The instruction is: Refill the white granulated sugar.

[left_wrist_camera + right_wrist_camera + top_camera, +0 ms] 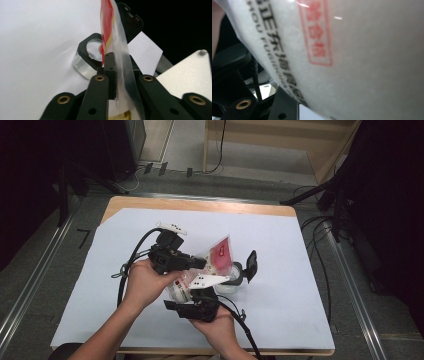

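A plastic bag (220,251) with red print and white grains hangs tilted between both grippers above the table. My left gripper (201,263) is shut on the bag's thin upper edge (120,60), both pads (110,72) pinching the film. My right gripper (186,296) comes from below and is shut on the bag's full lower part, whose white side with printed characters (362,62) lies right against its camera. A clear jar (231,280) stands on the table just beyond the bag, with its black flip lid (251,265) swung open. The jar's round opening (93,47) lies under the bag's end.
A white sheet (285,240) covers the wooden table. Cables trail from both grippers toward the person's side. Dark stands and cables (325,195) sit off the table's far right, and a metal rail runs along each side.
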